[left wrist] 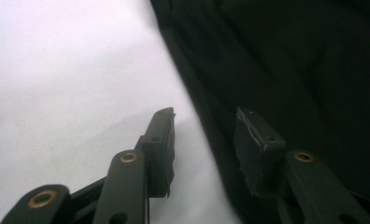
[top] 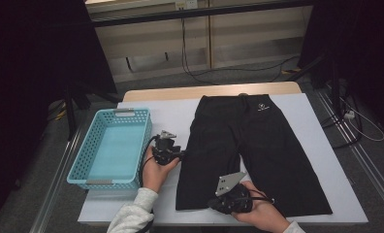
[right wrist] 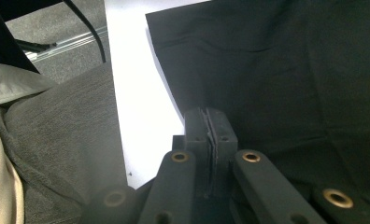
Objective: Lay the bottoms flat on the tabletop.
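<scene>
Black shorts flat; L gripper fingers spread at edge; R gripper fingers pressed together

The place looks like a lab or recording studio room rather than a home. A light wooden table covered by a white sheet stands on grey carpet floor, flanked by black curtain-like drapes and dark stand legs. Black cables trail across the floor before plain beige wall panels, and metal floor rails run alongside the table.
</scene>
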Demonstrator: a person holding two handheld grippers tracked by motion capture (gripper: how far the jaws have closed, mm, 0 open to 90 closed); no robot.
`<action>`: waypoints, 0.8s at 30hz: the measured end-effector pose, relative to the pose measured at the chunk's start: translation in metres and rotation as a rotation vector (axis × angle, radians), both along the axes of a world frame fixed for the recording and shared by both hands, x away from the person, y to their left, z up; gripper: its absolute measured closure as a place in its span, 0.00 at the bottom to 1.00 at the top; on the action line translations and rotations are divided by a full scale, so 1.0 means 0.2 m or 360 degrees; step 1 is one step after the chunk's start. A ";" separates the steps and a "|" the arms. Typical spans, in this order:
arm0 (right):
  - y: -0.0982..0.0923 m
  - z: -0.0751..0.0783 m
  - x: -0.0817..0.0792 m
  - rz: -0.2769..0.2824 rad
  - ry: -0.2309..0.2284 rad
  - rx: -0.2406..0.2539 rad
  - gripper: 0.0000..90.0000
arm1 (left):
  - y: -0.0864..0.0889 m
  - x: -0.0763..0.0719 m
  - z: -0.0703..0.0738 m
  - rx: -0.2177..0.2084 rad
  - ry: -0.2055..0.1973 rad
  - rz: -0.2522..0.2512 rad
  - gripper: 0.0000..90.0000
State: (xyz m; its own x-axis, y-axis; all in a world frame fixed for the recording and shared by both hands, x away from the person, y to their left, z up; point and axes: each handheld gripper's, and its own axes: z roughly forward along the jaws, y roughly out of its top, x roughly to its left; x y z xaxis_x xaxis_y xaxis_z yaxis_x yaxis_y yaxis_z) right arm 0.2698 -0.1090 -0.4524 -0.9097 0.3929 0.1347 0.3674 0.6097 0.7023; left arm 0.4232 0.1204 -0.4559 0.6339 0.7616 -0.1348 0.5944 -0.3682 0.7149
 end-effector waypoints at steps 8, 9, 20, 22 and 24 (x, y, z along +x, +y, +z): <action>0.00 0.00 0.00 -0.0005 0.0004 0.0000 1.00 | -0.01 0.00 0.00 0.0003 0.0010 0.0007 0.64; 0.00 0.00 0.00 -0.0006 0.0004 0.0000 1.00 | -0.01 0.00 0.00 0.0013 0.0015 0.0005 0.65; 0.00 0.00 -0.01 -0.0001 -0.0001 0.0000 1.00 | -0.04 -0.01 0.01 -0.0007 0.0115 -0.0005 0.95; 0.00 0.00 -0.01 -0.0002 0.0000 0.0000 1.00 | -0.04 -0.01 0.01 -0.0011 0.0116 -0.0001 0.98; 0.00 0.00 -0.01 -0.0001 -0.0003 -0.0003 1.00 | -0.05 -0.02 0.02 -0.0005 0.0133 0.0009 0.99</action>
